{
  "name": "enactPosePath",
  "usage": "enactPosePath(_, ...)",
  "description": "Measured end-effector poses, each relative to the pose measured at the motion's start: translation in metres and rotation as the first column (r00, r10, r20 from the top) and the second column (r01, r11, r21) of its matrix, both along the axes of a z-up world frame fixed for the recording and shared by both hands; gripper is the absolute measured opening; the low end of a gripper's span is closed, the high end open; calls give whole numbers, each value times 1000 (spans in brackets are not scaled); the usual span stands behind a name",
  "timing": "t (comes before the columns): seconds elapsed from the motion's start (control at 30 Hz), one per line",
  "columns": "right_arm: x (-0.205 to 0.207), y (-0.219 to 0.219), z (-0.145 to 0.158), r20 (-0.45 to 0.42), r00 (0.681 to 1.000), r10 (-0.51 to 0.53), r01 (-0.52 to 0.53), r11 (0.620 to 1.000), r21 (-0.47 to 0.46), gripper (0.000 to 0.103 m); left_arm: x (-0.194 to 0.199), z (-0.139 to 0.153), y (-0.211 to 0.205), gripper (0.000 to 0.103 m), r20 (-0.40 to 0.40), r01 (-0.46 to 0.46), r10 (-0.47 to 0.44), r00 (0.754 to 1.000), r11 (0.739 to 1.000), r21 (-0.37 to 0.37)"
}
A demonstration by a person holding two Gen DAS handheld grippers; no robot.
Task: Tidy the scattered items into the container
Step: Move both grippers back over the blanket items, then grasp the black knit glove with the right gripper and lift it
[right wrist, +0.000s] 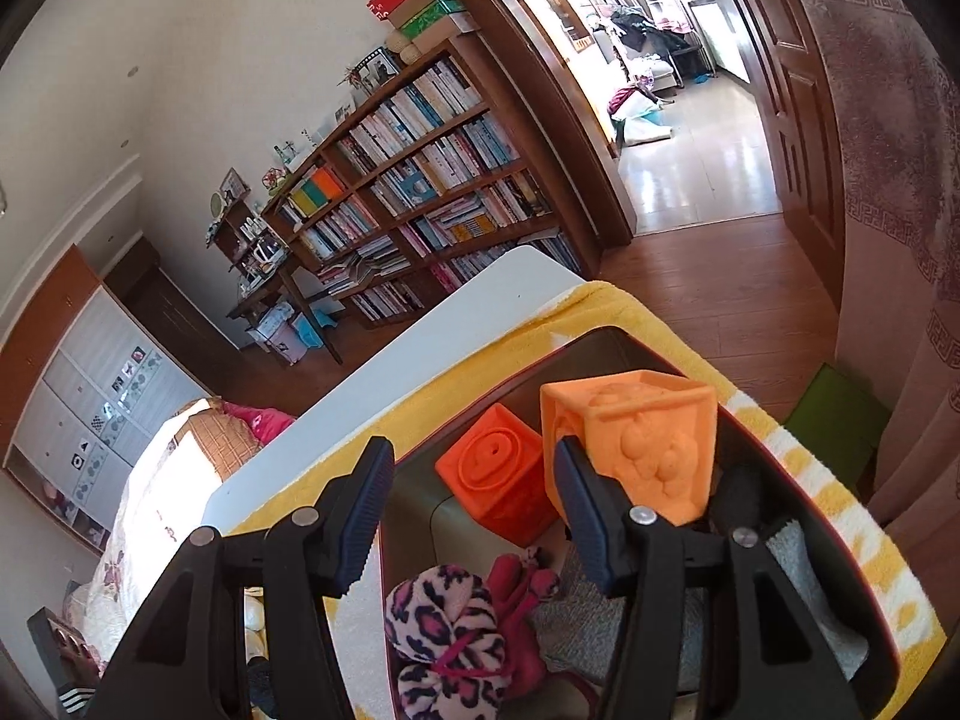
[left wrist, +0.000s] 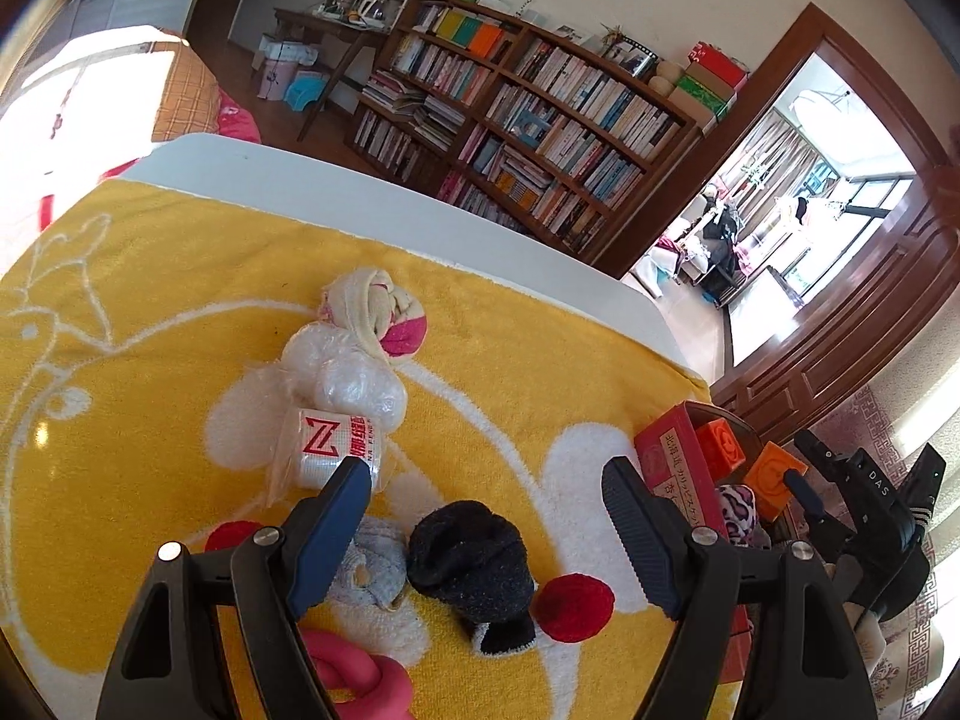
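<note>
Left gripper, jaws apart and empty, hangs above a black sock and a grey sock on the yellow towel. Right gripper, jaws apart with nothing between them, hangs over the box, which holds two orange cubes and a leopard sock.

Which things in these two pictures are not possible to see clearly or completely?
- Pink item, left wrist view: cut off by the bottom edge.
- Container floor, right wrist view: covered by the blocks and cloth.
- Grey sock, left wrist view: partly behind a finger of the left hand-held gripper.
</note>
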State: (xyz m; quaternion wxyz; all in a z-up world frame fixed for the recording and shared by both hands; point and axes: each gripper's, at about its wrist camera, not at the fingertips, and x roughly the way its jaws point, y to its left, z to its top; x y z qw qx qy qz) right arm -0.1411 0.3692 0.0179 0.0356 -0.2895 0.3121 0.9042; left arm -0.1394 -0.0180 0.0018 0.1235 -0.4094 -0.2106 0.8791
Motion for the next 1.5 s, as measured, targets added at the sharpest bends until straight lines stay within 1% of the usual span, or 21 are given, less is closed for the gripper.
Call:
enactPosePath(0.13, 3, -3, 5, -21, 1000, -4, 4, 1000, -1, 60, 6, -3, -18, 81, 0, -31, 31, 1000, 999, -18)
enactPosePath(0.23, 4, -18, 14, -45, 999, 27, -25, 999, 31, 60, 8, -4, -34, 81, 2, -62, 62, 998, 998, -18)
enactPosePath(0.37, 8, -45, 24, -71, 993, 93, -86, 991, 99, 60, 9, -9, -51, 81, 15, -99, 100, 995, 995, -11)
enactPosePath(0.47, 11, -66, 27, -81, 985, 154, -142, 981, 133, 60, 9, -13, -60, 81, 29, -122, 122, 992, 992, -6)
enactPosePath(0.6, 12, -97, 25, -72, 967, 243, -228, 958, 174, 60, 8, -13, -65, 81, 32, -122, 123, 992, 992, -9)
enactPosePath(0.7, 13, -126, 20, -51, 943, 328, -310, 925, 221, 60, 9, -13, -67, 81, 38, -114, 115, 993, 993, -14)
enactPosePath(0.83, 16, -164, 8, -11, 898, 441, -421, 865, 274, 60, 11, -19, -71, 81, 57, -107, 109, 992, 994, -26)
enactPosePath(0.97, 18, -198, -7, 43, 837, 546, -528, 785, 324, 60, 16, -27, -79, 81, 74, -110, 113, 991, 993, -37)
enactPosePath(1.07, 18, -216, -19, 87, 794, 602, -591, 729, 346, 60, 20, -34, -86, 81, 88, -119, 122, 989, 992, -42)
enactPosePath(1.17, 17, -230, -32, 137, 759, 636, -636, 680, 366, 60, 21, -40, -91, 81, 104, -122, 126, 987, 992, -43)
enactPosePath(1.23, 17, -236, -39, 161, 746, 646, -651, 657, 379, 61, 23, -41, -92, 81, 104, -117, 122, 987, 992, -47)
enactPosePath(1.3, 21, -240, -43, 175, 740, 649, -658, 645, 390, 65, 24, -41, -92, 81, 103, -109, 113, 988, 993, -50)
enactPosePath(1.4, 24, -246, -46, 186, 734, 653, -664, 632, 401, 68, 23, -42, -89, 81, 110, -100, 105, 988, 994, -54)
enactPosePath(1.5, 23, -250, -49, 198, 735, 649, -663, 626, 411, 70, 22, -44, -86, 81, 118, -92, 98, 988, 994, -61)
